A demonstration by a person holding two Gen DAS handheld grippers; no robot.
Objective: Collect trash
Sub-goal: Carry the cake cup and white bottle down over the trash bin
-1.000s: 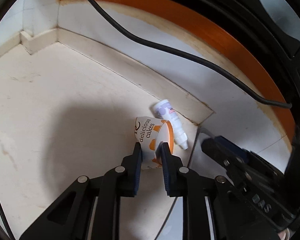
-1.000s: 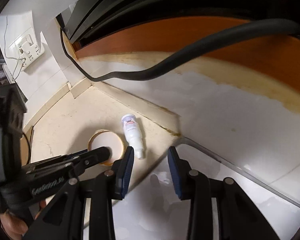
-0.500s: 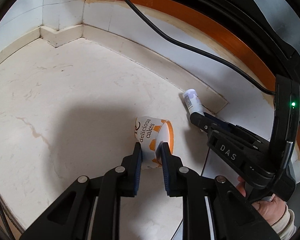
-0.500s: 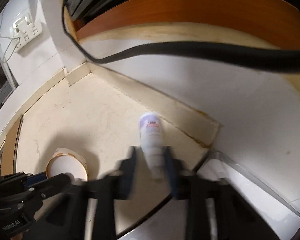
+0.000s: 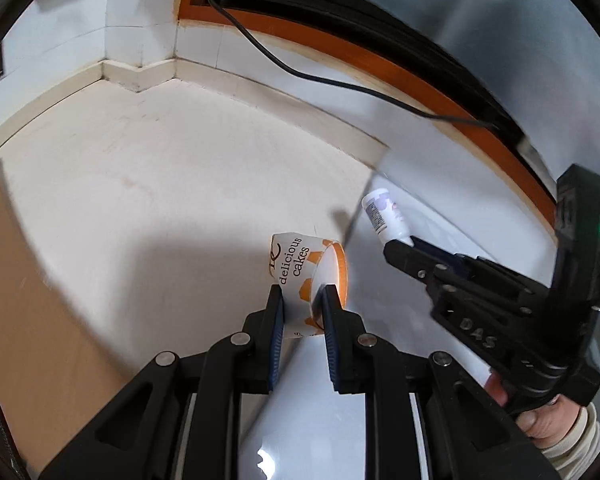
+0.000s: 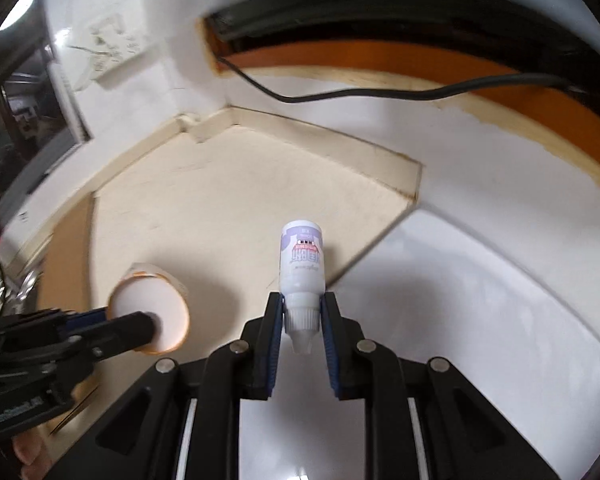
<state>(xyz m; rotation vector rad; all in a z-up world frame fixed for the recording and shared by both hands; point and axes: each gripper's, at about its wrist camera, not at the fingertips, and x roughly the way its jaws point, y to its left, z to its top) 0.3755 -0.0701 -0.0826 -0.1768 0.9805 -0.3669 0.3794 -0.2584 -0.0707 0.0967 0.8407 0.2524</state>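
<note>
Whereas a second earlier the small white plastic squeeze bottle (image 6: 301,268) lay on the cream floor, the right gripper (image 6: 302,312) had clamped its neck and lifted it; the left gripper (image 5: 301,300) stayed pinched on the orange-and-white paper cake cup (image 5: 306,268), so both pieces were collected.

Both views bright, daylight-ish. Heavy fisheye warp, black vignette at the edges. Soft gripper shadows fall on the cream floor (image 5: 148,168). Glare spot on the glossy white surface (image 5: 266,458) at bottom centre. Motion blur at the right-wrist periphery; wall cable (image 6: 380,94) smeared.
</note>
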